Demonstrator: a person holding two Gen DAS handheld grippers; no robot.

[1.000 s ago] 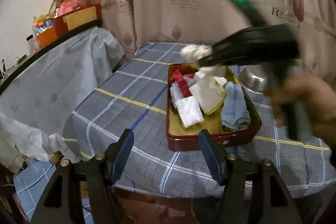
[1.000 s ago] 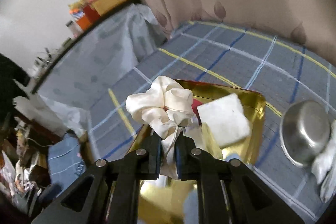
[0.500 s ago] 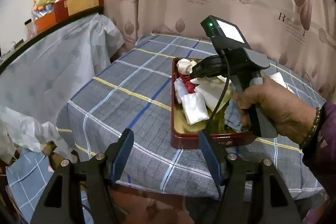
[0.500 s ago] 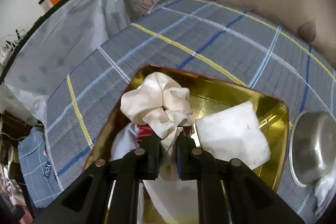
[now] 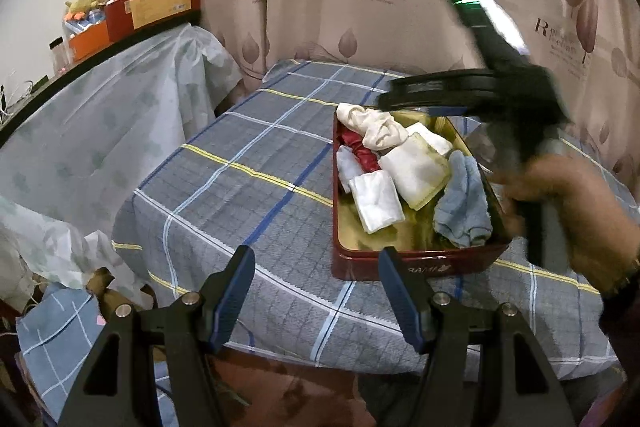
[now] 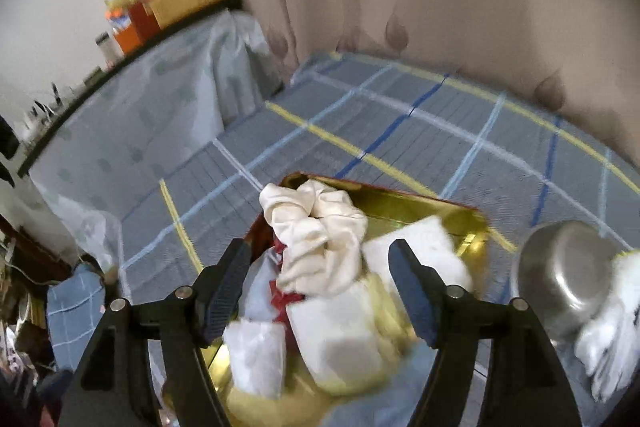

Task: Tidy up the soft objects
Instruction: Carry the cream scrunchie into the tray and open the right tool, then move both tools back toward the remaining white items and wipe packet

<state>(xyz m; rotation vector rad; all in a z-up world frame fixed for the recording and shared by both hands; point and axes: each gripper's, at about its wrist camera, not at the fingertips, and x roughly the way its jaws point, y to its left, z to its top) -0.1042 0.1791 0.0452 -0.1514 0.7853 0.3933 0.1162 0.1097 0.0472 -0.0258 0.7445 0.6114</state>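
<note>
The right gripper has just been opening, and its jaws now stand wide. The cream scrunchie lies loose between and just beyond its fingertips, touching neither pad, heaped at the far left corner of the red tin tray. Below the scrunchie, nearer the right gripper, sit a red cloth, a white folded cloth toward the left finger, and a white-and-yellow cloth under the gap. A white square pad lies just inside the right finger. Beyond that finger, outside the tray, a steel bowl stands on the table, with a white cloth touching its near right side.

The left gripper is also spread wide and holds nothing. It hangs in front of the table's near edge, well short of the tray, whose near wall shows just past its right finger. From there the scrunchie lies at the tray's far end, with a light blue cloth along the tray's right side. The right hand, blurred, grips its tool's handle to the right of the tray.
</note>
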